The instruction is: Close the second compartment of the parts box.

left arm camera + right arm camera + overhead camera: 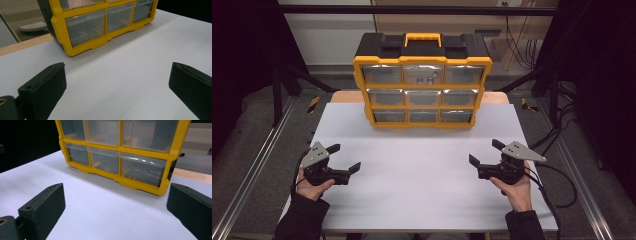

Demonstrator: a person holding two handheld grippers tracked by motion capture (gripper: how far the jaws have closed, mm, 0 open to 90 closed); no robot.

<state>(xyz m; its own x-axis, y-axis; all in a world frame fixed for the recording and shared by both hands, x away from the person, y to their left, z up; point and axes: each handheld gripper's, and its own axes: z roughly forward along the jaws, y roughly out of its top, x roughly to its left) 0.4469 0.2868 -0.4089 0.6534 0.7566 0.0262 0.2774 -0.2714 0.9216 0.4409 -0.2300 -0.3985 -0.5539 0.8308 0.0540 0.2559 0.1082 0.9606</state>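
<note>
Yellow-framed and black-topped, the drawer cabinet (422, 80) stands upright at the far middle of the white table (422, 190), its nine clear drawers shut; small dark items show in the top middle drawer (423, 75), though what they are is too small to tell. Both the left gripper (346, 158) and the right gripper (484, 152) rest near the table's front edge, well apart from the cabinet, jaws spread wide and holding nothing. Grey floor and metal rails (252, 170) flank the table.
</note>
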